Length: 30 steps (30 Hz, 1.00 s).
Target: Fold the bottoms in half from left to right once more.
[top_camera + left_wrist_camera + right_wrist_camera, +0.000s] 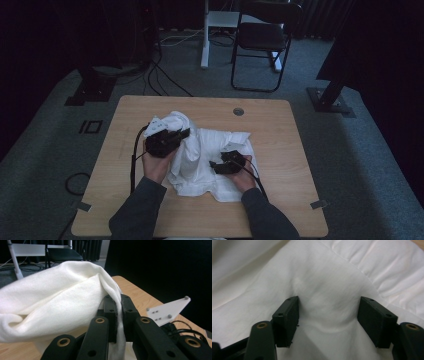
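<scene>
Two grippers on one white cloth (pixel 200 155), no readable markings.
Left gripper (pixel 119 308) clenched on a cloth fold, bulk lifted ahead of it; right gripper (pixel 328 315) spread wide, pressing flat cloth between its tips; table (pixel 285 130) beyond.

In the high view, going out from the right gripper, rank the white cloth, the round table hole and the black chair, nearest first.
1. white cloth, directly under the right gripper, touching.
2. round table hole, near the table's far edge.
3. black chair, on the floor beyond the table.
</scene>
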Motion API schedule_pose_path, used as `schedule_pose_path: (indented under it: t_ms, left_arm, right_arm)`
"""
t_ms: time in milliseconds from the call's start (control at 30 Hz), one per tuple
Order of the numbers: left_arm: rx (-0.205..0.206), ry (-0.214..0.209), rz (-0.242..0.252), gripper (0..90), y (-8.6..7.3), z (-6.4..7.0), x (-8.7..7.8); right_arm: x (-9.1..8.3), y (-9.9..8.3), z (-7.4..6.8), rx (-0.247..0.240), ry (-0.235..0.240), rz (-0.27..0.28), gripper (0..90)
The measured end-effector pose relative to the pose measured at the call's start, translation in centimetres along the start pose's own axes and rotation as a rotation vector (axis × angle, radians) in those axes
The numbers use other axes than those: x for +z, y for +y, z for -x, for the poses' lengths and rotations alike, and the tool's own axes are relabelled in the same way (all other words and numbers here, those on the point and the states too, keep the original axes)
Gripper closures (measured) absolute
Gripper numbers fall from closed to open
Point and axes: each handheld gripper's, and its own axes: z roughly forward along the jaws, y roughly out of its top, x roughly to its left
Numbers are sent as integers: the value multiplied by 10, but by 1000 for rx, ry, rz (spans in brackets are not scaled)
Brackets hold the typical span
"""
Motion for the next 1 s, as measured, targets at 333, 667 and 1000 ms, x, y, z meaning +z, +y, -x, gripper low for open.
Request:
schedule_pose_path:
  t_ms: [333,667,1000]
  left_arm:
    - [15,-8,-28,865,-5,3,5]
    - [31,-26,-39,864,-2,11,11]
    - [56,-52,-67,864,-4,22,24]
  right_arm:
    - [-23,17,-13,-35,98,83,336]
    - [-8,-3,11,45,-39,-58,373]
    - [-8,8,-2,-1,65,-15,343]
